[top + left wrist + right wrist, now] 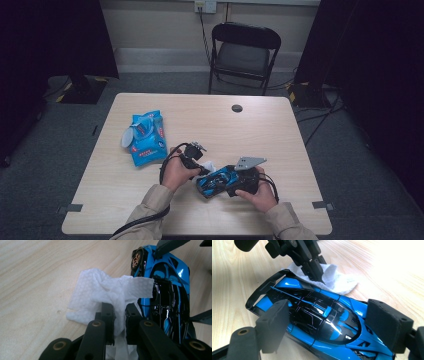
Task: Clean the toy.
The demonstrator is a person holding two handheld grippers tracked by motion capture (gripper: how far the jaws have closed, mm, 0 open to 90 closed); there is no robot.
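High view first: my bench (150, 200) is a pale wood-grain top with rounded corners and one dark round grommet (237, 108) near its far edge; it stands on grey carpet, with a pale wall behind and dark curtains at both sides; one black folding chair (243, 55) sits beyond the far edge, under one wall socket (205, 6) with a cable hanging from it; cables trail on the floor off the far right corner.

Counting what lies on the bench: one blue wipes packet (147, 137), lid flap up, toward the left edge and well apart from my hands; one blue and black toy car (322, 317) near the near edge, about midway along it; one white wipe (100, 290) just beside the car and touching it.

My left fingers (120, 320) stand narrow, pinched on the wipe, whose loose end drapes against the car's glossy side; in the right gripper view they come down at the car's rear wing with the wipe bunched beneath them.

My right fingers (332, 325) stand wide, one pad at each flank of the car; the far pad looks pressed to the body; whether the near one touches I cannot tell.
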